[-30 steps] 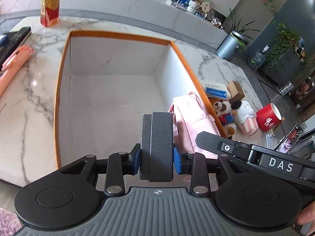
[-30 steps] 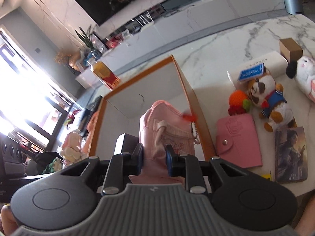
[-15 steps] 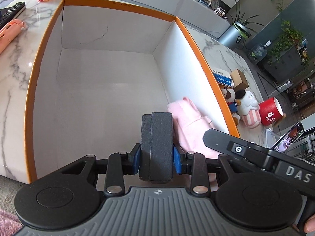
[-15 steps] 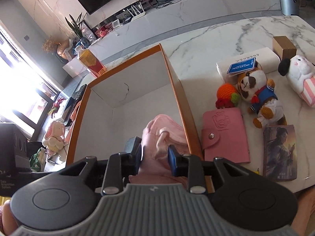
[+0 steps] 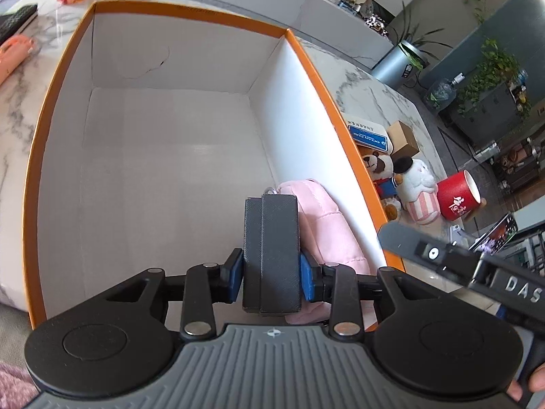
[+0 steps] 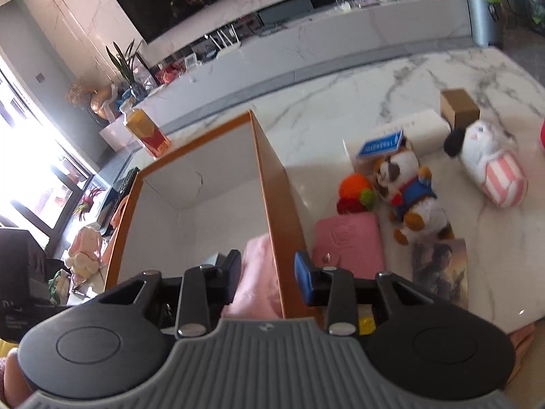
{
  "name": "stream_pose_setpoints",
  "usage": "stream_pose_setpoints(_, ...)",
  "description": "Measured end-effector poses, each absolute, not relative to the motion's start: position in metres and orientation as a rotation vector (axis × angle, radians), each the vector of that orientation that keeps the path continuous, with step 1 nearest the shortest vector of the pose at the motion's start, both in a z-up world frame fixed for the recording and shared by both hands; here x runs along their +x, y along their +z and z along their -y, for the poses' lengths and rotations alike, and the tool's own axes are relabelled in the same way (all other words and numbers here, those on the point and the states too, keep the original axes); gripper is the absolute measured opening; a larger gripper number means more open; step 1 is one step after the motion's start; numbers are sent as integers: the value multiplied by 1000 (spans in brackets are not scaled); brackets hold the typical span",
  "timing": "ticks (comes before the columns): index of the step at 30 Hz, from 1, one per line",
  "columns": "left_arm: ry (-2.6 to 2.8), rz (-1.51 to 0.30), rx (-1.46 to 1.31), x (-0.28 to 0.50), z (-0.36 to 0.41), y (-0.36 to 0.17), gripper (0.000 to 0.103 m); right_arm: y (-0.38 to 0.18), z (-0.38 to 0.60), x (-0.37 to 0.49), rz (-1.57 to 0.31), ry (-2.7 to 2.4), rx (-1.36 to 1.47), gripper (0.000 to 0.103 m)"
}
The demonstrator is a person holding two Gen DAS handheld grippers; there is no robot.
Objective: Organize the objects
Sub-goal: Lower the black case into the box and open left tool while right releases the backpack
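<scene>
Inside the orange-rimmed box [image 5: 61,78], a pink pouch [image 5: 323,225] is seen lying on the white floor against the right wall, near the front corner. Just beside it, over the box floor, a dark grey case [image 5: 270,252] is clamped between the blue pads of the left gripper [image 5: 271,272]; the case is held upright and whether it touches the floor cannot be told. The right gripper [image 6: 269,272] is held with its jaws apart and nothing between its pads; the right wall of the box is straddled by them, the pink pouch [image 6: 259,272] being seen on the inner side. On the marble table [image 6: 357,102], outside the box, a pink wallet [image 6: 347,242] is laid just beside the wall, with an orange knitted toy [image 6: 354,192] beyond it and a plush dog [image 6: 408,191] to its right. A card with a picture [image 6: 439,272] is laid near the table edge, and a white plush with a striped pink base [image 6: 490,163] lies further right
</scene>
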State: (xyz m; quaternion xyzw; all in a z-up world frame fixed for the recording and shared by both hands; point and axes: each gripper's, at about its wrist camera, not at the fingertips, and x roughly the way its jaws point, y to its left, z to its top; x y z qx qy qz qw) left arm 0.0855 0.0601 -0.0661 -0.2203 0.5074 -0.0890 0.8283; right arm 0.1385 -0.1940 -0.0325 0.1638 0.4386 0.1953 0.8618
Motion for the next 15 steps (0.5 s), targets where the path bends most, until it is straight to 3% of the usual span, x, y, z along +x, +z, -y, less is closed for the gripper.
stream_pose_setpoints(3,-170,-1108,-506,89,-62,-72,39,-43,198,142,-971,423,394,36)
stream_pose_setpoints(6,-156,-1115,-509,89,-61,-74,39,-48,197,144,-1010,433,387,50)
stream_pose_setpoints(9,-147,-1122,-510,89,-60,-74,40,-52,194,144,-1042,420,353,50)
stream_pose_setpoints(11,-149,-1122,-516,89,-60,-74,44,-51,192,144,-1049,396,305,46)
stream_pose_setpoints(12,-152,-1120,-519,88,-60,-73,48,-49,190,144,-1048,387,271,38)
stream_pose_setpoints(15,-147,-1119,-494,89,-58,-70,49,-49,184,142,-1056,384,177,32)
